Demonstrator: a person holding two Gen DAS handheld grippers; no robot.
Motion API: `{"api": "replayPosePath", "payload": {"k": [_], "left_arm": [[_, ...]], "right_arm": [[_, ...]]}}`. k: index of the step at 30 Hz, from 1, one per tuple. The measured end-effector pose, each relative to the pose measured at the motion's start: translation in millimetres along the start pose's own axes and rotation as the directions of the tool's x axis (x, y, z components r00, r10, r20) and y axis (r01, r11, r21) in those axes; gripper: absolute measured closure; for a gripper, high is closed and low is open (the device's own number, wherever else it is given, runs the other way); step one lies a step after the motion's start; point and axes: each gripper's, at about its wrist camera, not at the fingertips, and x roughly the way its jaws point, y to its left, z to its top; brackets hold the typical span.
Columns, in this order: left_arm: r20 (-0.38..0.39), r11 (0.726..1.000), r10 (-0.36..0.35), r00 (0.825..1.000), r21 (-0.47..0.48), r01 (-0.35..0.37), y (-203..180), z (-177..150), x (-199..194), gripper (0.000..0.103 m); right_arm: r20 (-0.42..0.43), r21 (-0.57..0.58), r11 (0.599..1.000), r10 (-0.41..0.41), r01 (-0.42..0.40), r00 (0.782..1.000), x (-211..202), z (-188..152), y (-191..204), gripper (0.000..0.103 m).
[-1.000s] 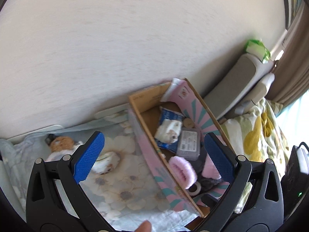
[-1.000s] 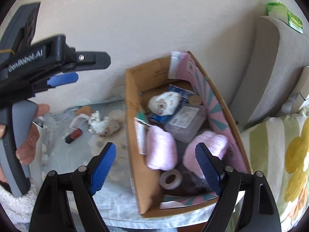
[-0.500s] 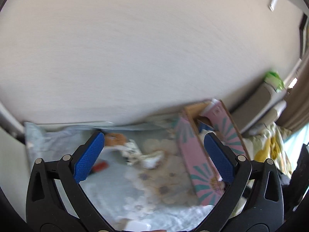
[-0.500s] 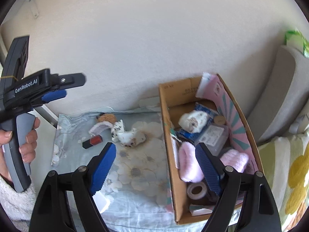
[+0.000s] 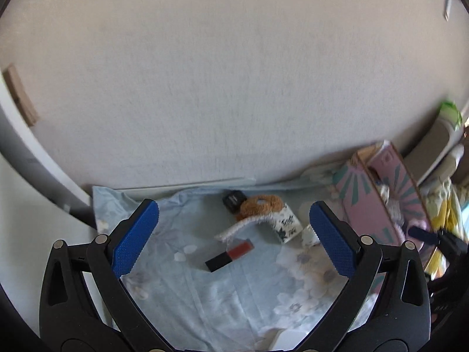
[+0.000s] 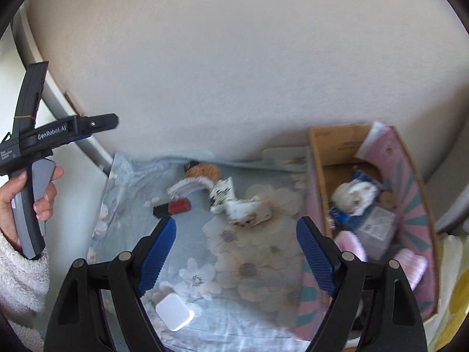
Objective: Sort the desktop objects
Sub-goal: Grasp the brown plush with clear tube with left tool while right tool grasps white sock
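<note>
On the pale blue flowered cloth (image 5: pixel 205 302) (image 6: pixel 263 308) lie a red-and-black lipstick (image 5: pixel 229 256) (image 6: pixel 173 207), a brown fuzzy hair tie (image 5: pixel 261 203) (image 6: pixel 203 171), a white fluffy band (image 5: pixel 240 226) (image 6: pixel 187 186), a patterned white cloth piece (image 5: pixel 285 224) (image 6: pixel 237 204) and a small black item (image 5: pixel 233 199). My left gripper (image 5: pixel 234 242) hovers open above the lipstick, holding nothing. My right gripper (image 6: pixel 236 252) is open and empty over the cloth, left of the cardboard box (image 5: pixel 381 193) (image 6: pixel 318 158). The left gripper (image 6: pixel 96 124) also shows at the left of the right wrist view, held by a hand (image 6: pixel 17 193).
The box holds pink fluffy items (image 6: pixel 410 264), a clear plastic case (image 6: pixel 378 228) and a blue packet (image 6: pixel 343 218). A white square block (image 6: pixel 174 312) lies near the cloth's front edge. A wall rises right behind the cloth. A grey cushion (image 5: pixel 433 143) and yellow-flowered bedding (image 6: pixel 451 293) lie to the right.
Both grippers have swung left, away from the box and over the loose items on the cloth. The lipstick and hair tie now sit between the left fingers. Both stayed open.
</note>
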Motion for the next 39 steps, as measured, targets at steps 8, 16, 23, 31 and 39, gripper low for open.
{"api": "replayPosePath", "payload": {"k": [8, 16, 23, 31, 39], "left_arm": [[0.005, 0.935, -0.059, 0.998, 0.350, 0.053, -33, -37, 98, 0.021], [-0.015, 0.835, -0.182, 0.983, 0.526, 0.163, -41, -42, 152, 0.037], [-0.068, 0.802, -0.273, 0.960, 0.535, 0.266, -40, -39, 157, 0.064], [-0.109, 0.757, -0.264, 0.958, 0.593, 0.276, -44, -51, 157, 0.064], [-0.120, 0.786, -0.283, 0.951, 0.540, 0.302, -35, -41, 157, 0.074]], "right_arm": [[-0.101, -0.091, 0.996, -0.018, 0.009, 0.995, 87, -3, 3, 0.022], [-0.167, -0.077, 0.997, -0.009, -0.004, 0.986, 157, -6, -18, 0.022], [-0.198, -0.056, 0.998, 0.007, -0.018, 0.980, 175, -7, -28, 0.037], [-0.186, -0.094, 0.996, -0.024, 0.006, 0.982, 170, -12, -27, 0.043], [-0.164, -0.094, 0.995, -0.034, 0.018, 0.986, 164, -12, -31, 0.055]]}}
